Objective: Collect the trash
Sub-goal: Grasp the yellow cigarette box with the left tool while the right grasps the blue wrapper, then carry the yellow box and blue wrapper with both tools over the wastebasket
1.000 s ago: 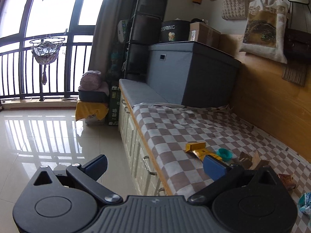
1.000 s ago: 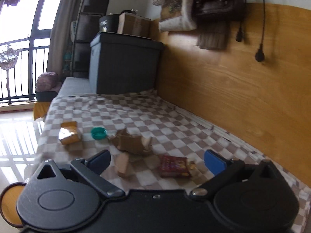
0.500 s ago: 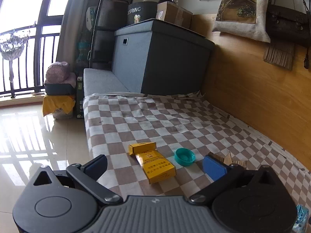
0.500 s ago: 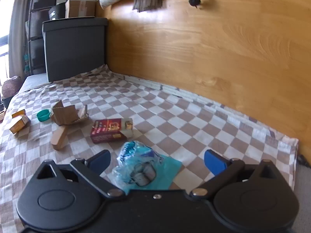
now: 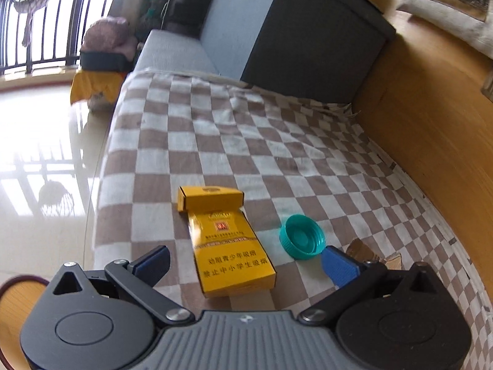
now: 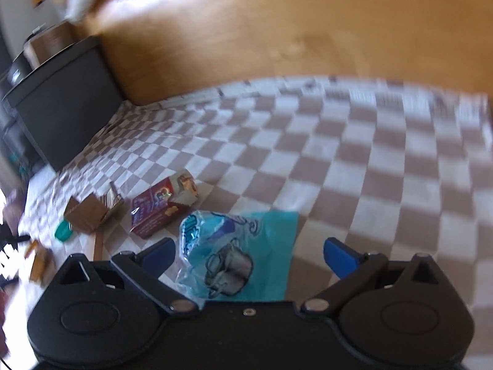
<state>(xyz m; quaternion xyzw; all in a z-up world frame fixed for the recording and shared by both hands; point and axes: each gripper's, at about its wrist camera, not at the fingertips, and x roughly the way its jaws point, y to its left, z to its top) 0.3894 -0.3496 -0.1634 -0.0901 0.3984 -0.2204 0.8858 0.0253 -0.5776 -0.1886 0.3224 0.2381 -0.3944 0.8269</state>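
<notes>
On the brown-and-white checked cloth (image 5: 277,141) that covers the bed-like platform, several pieces of trash lie scattered. Between the spread fingers of the left claw (image 5: 246,260) lies a flat yellow cardboard cigarette pack (image 5: 231,256) with its flip lid (image 5: 211,199) open at the far end; neither blue finger pad touches it. Just right of the pack sits a round teal plastic bottle cap (image 5: 302,236), hollow side up, close against the claw's right fingertip. Behind that fingertip a scrap of torn brown cardboard (image 5: 360,246) shows in part. A dark grey fabric storage box (image 5: 295,27) stands at the far end of the platform against the honey-coloured wooden wall panel (image 5: 431,117). A glossy pale tiled floor (image 5: 46,154) runs along the left side.

The right wrist view is blurred by motion. The right claw (image 6: 248,252) is also spread wide and holds nothing; a crumpled teal and blue plastic wrapper (image 6: 234,252) lies on the cloth between its fingers, nearer the left one. Beyond the wrapper rests a small dark red cardboard box (image 6: 160,205), tilted, and left of it an open brown cardboard carton (image 6: 89,214) with the teal cap beside it.
</notes>
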